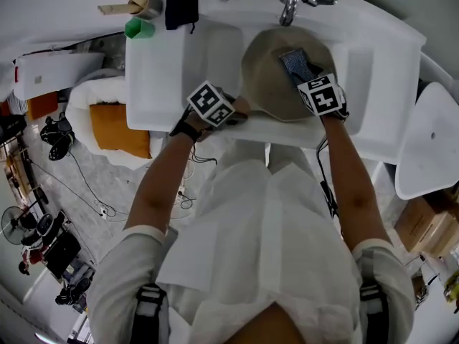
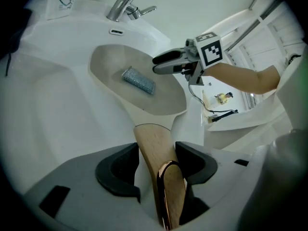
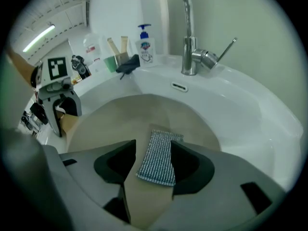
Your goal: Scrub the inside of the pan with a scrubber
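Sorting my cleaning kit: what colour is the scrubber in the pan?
The scrubber is blue-grey, fine mesh weave; clearest in the right gripper view.

Partly seen items, sink (image 3: 250, 114)
Cut by frame: near end of pan handle (image 2: 155, 150). Illegible: label of soap bottle (image 3: 144, 44), sink's back edge.

**Bright, even light and heavy fisheye bending**

Soft white indoor light fills all three views. A tube lamp (image 3: 41, 37) glows at the upper left of the right gripper view. The white sink (image 1: 179, 63) is almost washed out and carries only faint shadows. A thin glint runs down the metal edge of the pan handle (image 2: 154, 153). Both gripper views bend strongly and darken at the corners, and each shows its own near jaws soft and out of focus.
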Motion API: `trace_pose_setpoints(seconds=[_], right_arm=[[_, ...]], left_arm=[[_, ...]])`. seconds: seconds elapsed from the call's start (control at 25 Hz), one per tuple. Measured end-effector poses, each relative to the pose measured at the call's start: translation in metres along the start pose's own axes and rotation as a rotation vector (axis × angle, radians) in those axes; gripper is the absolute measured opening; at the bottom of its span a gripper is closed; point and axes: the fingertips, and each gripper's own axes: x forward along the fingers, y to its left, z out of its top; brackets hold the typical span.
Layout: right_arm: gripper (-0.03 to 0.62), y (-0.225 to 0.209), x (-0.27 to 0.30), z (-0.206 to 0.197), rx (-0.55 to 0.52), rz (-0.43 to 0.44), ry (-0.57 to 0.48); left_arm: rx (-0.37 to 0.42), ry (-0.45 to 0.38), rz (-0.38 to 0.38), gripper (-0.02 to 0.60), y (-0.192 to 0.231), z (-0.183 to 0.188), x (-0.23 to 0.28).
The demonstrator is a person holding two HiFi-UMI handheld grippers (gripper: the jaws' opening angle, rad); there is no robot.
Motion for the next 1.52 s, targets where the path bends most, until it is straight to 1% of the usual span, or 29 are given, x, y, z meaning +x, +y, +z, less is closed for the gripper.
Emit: trace_pose_setpoints(seconds=[0.16,0.28,0.4,0.56,0.68,0.72,0.8,0.96,1.04,1.12,1.16,1.32,1.44,1.52], right_arm=[[0.230,-0.005,0.029,-0.011,-0.038,-0.040,0.114],[0.236,-0.009,0.048,-0.017,-0.041,-0.060,0.163],[0.236,-0.010,0.059,-0.025,-0.020,-0.072,0.197],[0.235,-0.012,0.066,-0.028,0.016,-0.046,0.205],[0.216,-0.014,0.070,-0.042,0.077,-0.013,0.252],[0.207,-0.015,0.071,-0.043,0.098,-0.001,0.253],[0.189,-0.016,0.073,-0.041,0.109,0.014,0.249],[0.146,-0.016,0.072,-0.040,0.116,0.012,0.255],[0.108,-0.017,0.071,-0.037,0.126,0.001,0.233],[0.034,-0.018,0.068,-0.032,0.136,-0.027,0.200],[0.021,-0.020,0.066,-0.032,0.141,-0.043,0.187],[0.017,-0.031,0.056,-0.032,0.180,-0.102,0.151],[0.017,-0.052,0.049,-0.030,0.284,-0.175,0.126],[0.017,-0.061,0.051,-0.028,0.360,-0.193,0.119]], left_arm=[[0.003,-0.006,0.004,0.247,0.000,0.002,-0.001],[0.009,-0.016,0.015,0.247,0.001,0.003,-0.001],[0.013,-0.021,0.023,0.247,0.001,0.003,-0.001],[0.013,-0.019,0.019,0.247,0.002,0.004,-0.001],[0.013,-0.020,0.018,0.247,0.002,0.004,0.000],[0.012,-0.020,0.019,0.247,0.001,0.004,0.000],[0.012,-0.019,0.019,0.247,0.001,0.004,-0.001],[0.014,-0.020,0.019,0.247,0.001,0.004,0.000],[0.016,-0.024,0.022,0.247,0.001,0.004,-0.001],[0.014,-0.024,0.025,0.247,0.001,0.003,-0.001],[0.013,-0.025,0.026,0.247,0.001,0.003,-0.001],[0.017,-0.028,0.025,0.247,0.002,0.004,-0.001],[0.017,-0.026,0.026,0.247,0.003,0.003,-0.001],[0.014,-0.024,0.024,0.247,0.002,0.003,-0.001]])
